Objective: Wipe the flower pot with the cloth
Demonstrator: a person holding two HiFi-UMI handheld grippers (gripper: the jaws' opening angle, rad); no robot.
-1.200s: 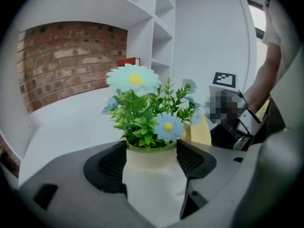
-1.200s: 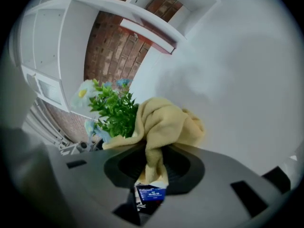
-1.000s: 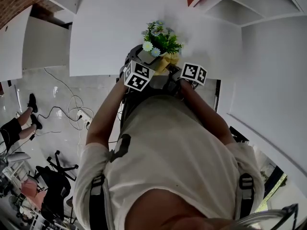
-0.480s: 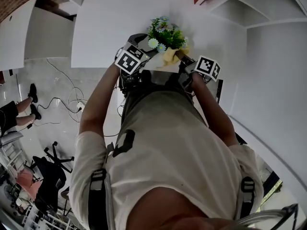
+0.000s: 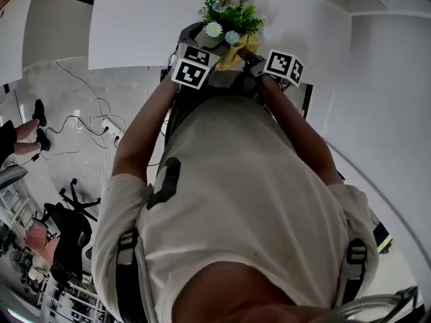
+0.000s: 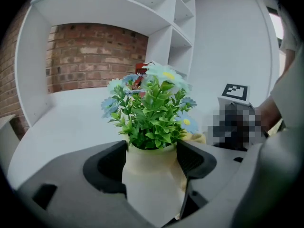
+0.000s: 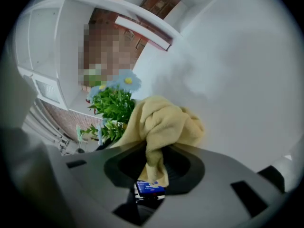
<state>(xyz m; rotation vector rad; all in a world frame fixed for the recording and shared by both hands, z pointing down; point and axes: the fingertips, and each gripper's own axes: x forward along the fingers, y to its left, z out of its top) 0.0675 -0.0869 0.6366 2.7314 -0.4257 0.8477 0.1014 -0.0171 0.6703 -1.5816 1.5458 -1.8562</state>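
At the near edge of the white table (image 5: 135,25), the left gripper (image 6: 152,153) clamps the flower pot (image 6: 149,184) between its jaws. The right gripper (image 7: 154,167) pinches the bunched yellow cloth (image 7: 164,122) just beside the plant's leaves.

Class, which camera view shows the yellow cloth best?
Right gripper view: the bunched yellow cloth fills its centre, pinched in the right tool. Head view shows a small scrap; left gripper view only an edge.
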